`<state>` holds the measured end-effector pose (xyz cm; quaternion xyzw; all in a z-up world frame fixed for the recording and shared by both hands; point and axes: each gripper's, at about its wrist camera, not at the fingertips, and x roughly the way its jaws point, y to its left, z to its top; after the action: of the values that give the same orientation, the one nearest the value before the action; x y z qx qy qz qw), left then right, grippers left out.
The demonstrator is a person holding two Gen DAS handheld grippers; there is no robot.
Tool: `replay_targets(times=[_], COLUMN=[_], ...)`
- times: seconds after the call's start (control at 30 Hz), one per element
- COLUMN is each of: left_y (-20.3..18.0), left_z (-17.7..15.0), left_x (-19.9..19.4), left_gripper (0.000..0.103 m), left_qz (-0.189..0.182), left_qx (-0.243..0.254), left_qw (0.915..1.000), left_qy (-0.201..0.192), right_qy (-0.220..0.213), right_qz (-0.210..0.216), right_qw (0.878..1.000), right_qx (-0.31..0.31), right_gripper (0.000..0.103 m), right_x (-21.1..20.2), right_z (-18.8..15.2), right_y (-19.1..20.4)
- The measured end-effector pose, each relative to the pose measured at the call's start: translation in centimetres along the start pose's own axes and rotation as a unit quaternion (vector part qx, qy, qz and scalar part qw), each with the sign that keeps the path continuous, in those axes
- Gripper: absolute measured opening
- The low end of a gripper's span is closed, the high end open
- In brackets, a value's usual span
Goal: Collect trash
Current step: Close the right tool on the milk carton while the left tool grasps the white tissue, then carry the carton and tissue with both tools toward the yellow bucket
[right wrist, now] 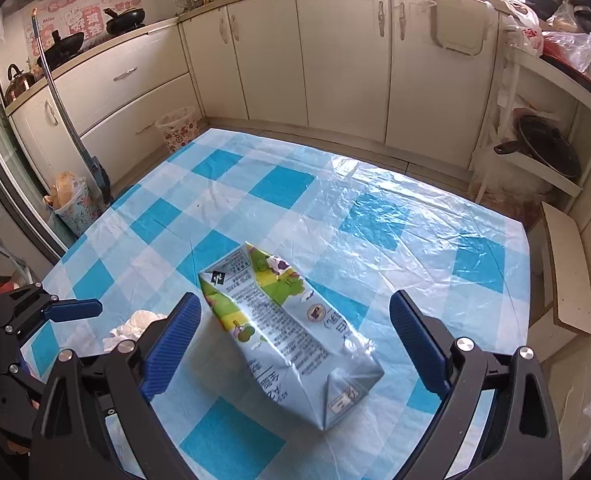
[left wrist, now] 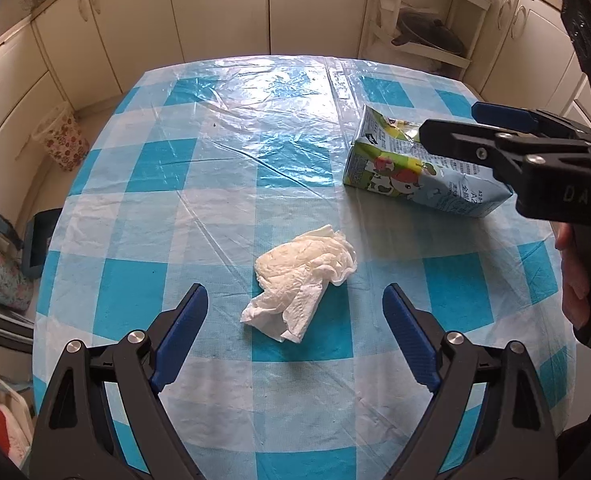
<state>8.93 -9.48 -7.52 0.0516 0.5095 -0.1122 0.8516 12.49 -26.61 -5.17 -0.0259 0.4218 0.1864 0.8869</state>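
Note:
A crumpled white paper tissue (left wrist: 301,284) lies on the blue-and-white checked tablecloth (left wrist: 215,184). My left gripper (left wrist: 295,296) is open, its blue fingers on either side of the tissue's near end, not touching it. A flattened milk carton (right wrist: 291,328) with a cow print lies on its side; it also shows in the left wrist view (left wrist: 423,176). My right gripper (right wrist: 295,304) is open with the carton between its fingers, apart from them. The tissue shows partly hidden behind the right gripper's left finger in the right wrist view (right wrist: 135,326).
A floral waste bin (right wrist: 177,128) stands on the floor beyond the table's far left; it also shows in the left wrist view (left wrist: 63,142). A second bin with a bag (right wrist: 73,202) stands by a broom. Cupboards (right wrist: 335,64) and a shelf rack (right wrist: 535,148) surround the table.

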Motion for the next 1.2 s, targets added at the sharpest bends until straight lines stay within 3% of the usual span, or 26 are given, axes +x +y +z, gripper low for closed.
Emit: replay_targets(times=[0.27, 0.43, 0.47, 0.53, 0.57, 0.6, 0.7, 0.77, 0.93, 1.2], left_y=[-0.4, -0.4, -0.3, -0.1, -0.1, -0.1, 0.0, 0.0, -0.7, -3.9], left_z=[0.8, 0.5, 0.5, 0.3, 0.3, 0.3, 0.2, -0.2, -1.5, -3.1], left_x=[0.9, 1.7, 1.8, 1.6, 1.4, 1.2, 0.7, 0.5, -1.2, -7.1], left_gripper=[0.085, 0.085, 0.079, 0.069, 0.062, 0.048, 0.025, 0.018, 0.016, 0.016], left_qz=[0.001, 0.018, 0.016, 0.02, 0.02, 0.018, 0.008, -0.002, -0.003, 0.014], left_qx=[0.011, 0.009, 0.007, 0.004, 0.005, 0.006, 0.004, 0.001, 0.007, 0.041], left_qw=[0.9999, 0.9997, 0.9997, 0.9997, 0.9997, 0.9998, 0.9999, 0.9999, 1.0, 0.9942], left_qy=[0.005, 0.013, 0.016, 0.012, 0.011, 0.01, 0.013, 0.016, -0.002, -0.099], right_qy=[0.093, 0.091, 0.091, 0.098, 0.106, 0.108, 0.108, 0.103, 0.073, 0.012], right_qz=[0.031, 0.01, 0.003, -0.012, -0.017, -0.018, -0.023, -0.02, -0.01, -0.004], right_qw=[0.991, 0.989, 0.989, 0.988, 0.987, 0.987, 0.989, 0.991, 0.997, 0.997], right_qx=[-0.089, -0.118, -0.119, -0.122, -0.119, -0.115, -0.103, -0.083, -0.021, 0.072], right_gripper=[0.091, 0.091, 0.09, 0.079, 0.067, 0.062, 0.059, 0.059, 0.059, 0.059], right_x=[1.5, 1.6, 1.8, 2.3, 2.5, 2.6, 2.1, 1.4, -2.0, -10.4], right_z=[-1.0, -1.4, -1.4, -1.5, -1.6, -1.7, -2.1, -2.3, -3.1, -6.7], right_y=[2.5, 4.1, 4.2, 4.3, 4.1, 4.0, 3.6, 3.1, 1.9, 1.3])
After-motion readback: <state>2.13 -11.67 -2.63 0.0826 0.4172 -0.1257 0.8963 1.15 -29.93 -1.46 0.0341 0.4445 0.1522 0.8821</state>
